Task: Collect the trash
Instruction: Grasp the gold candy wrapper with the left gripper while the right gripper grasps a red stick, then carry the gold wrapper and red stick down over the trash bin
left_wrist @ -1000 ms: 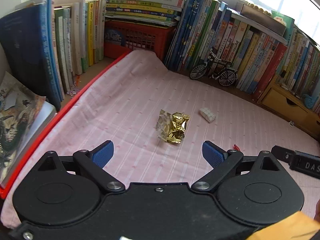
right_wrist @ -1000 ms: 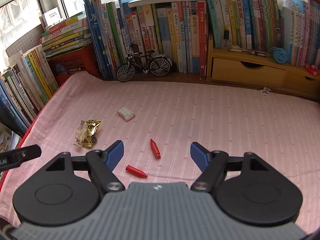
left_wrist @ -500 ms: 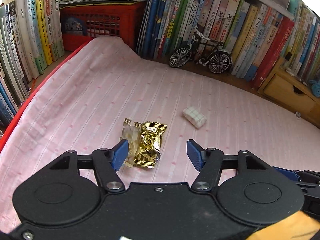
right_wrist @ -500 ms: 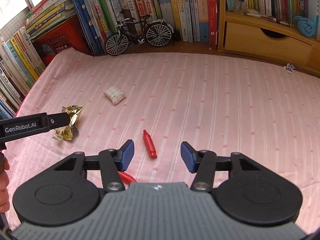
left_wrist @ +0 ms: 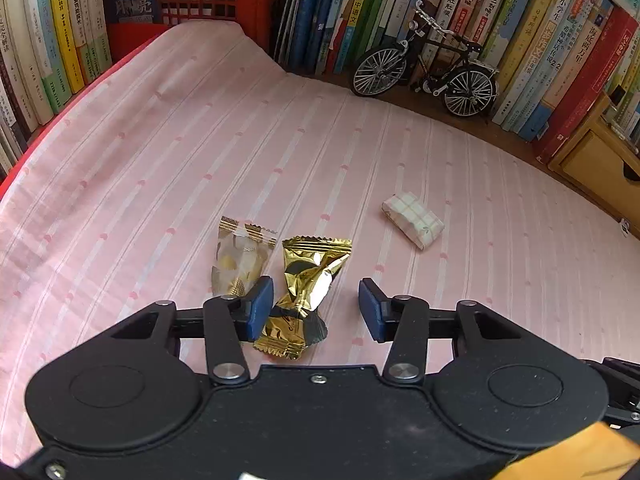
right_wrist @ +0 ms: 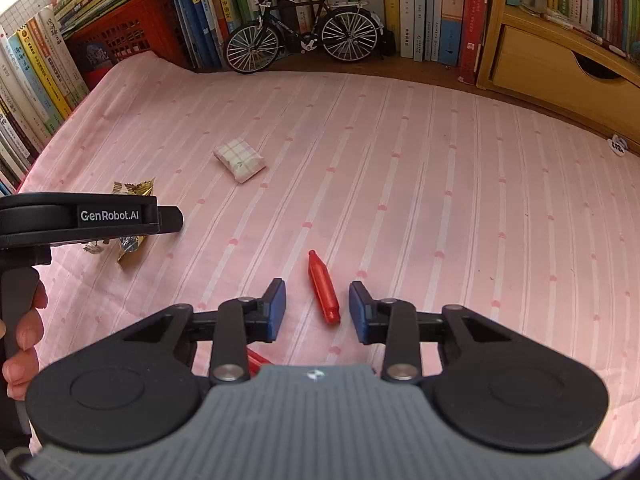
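The left gripper (left_wrist: 316, 310) pointed steeply down at the pink striped cloth (left_wrist: 160, 168), its jaws partly apart and just having been closing. A gold wrapper (left_wrist: 304, 292) lay between them, close against the left pad, with a clear gap to the right pad, so nothing was gripped. A second, paler wrapper (left_wrist: 240, 258) lay just beyond and left of that pad. A small white checked packet (left_wrist: 414, 220) sat ahead and to the right, well clear of the jaws.

The right gripper (right_wrist: 317, 312) was tilted down much the same way, jaws partly apart and likewise just having been closing. A red crayon-like piece (right_wrist: 322, 288) lay between the pads, nearer the right one, touching neither as far as could be seen. Another red piece (right_wrist: 256, 358) showed under the left finger. To its left a hand (right_wrist: 22, 332) wrapped the left gripper's handle. A model bicycle (right_wrist: 300, 36) stood far ahead against the books (right_wrist: 420, 4).
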`<state>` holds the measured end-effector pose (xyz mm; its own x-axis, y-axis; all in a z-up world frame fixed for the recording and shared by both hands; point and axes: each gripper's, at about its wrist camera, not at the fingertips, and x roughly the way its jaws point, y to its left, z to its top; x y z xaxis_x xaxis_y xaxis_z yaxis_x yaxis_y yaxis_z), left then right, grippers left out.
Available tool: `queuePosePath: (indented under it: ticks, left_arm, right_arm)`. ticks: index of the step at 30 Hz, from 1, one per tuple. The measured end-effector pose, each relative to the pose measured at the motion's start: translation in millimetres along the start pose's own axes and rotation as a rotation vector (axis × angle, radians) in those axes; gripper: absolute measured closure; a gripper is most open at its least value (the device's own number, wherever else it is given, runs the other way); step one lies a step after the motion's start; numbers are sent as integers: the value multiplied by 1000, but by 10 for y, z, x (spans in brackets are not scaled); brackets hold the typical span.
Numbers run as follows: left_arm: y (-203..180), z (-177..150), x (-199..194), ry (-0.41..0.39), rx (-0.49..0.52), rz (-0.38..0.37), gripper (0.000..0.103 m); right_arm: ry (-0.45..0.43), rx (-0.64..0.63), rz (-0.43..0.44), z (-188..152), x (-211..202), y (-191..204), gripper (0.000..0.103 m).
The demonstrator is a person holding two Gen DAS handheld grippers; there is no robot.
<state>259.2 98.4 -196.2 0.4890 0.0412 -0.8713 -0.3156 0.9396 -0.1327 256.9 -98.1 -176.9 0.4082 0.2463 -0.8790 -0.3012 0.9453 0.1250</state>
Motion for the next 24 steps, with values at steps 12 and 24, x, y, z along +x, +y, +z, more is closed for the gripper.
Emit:
queuePosePath:
  ticks: [12, 24]
  left_arm:
    - [-167, -93, -411, -36, 56, -25, 85]
    - [-134, -449, -1100, -61, 63, -57, 85]
  right_arm:
    - [-39, 10, 29, -27, -193, 4, 89]
    - [-113, 70, 15, -302, -710, 71, 89]
